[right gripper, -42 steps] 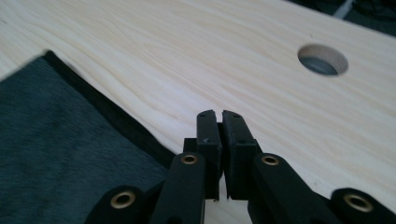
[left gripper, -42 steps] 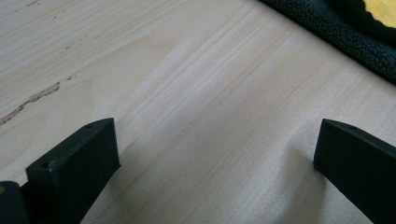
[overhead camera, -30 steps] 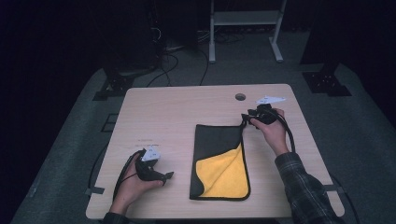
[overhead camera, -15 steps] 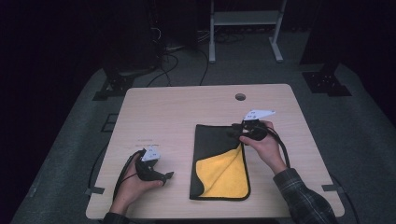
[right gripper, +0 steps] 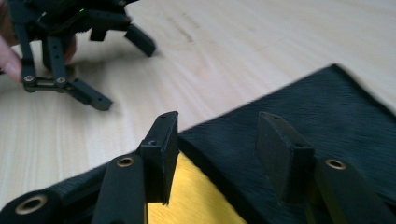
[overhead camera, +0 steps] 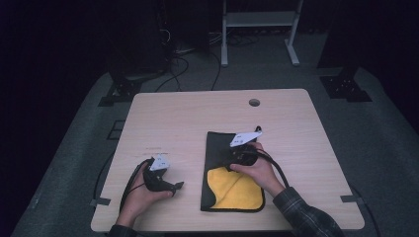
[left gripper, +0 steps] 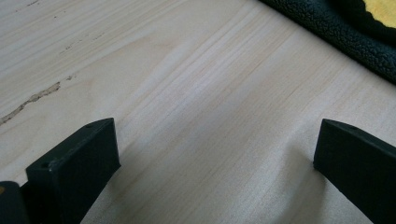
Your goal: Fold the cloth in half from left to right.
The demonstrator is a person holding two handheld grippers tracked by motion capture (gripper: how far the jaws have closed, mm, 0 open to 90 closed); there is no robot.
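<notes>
Black on its outer face and yellow inside, the folded cloth [overhead camera: 232, 173] lies flat on the wooden table [overhead camera: 197, 118], right of centre toward the near edge, with a yellow patch bared at its near end. Above the middle of it hangs the right gripper [right gripper: 217, 154]; its jaws stand apart and have just been opening, with nothing clamped between them. Well to the left, the left gripper [left gripper: 215, 158] rests on bare wood, jaws spread wide and empty.
</notes>
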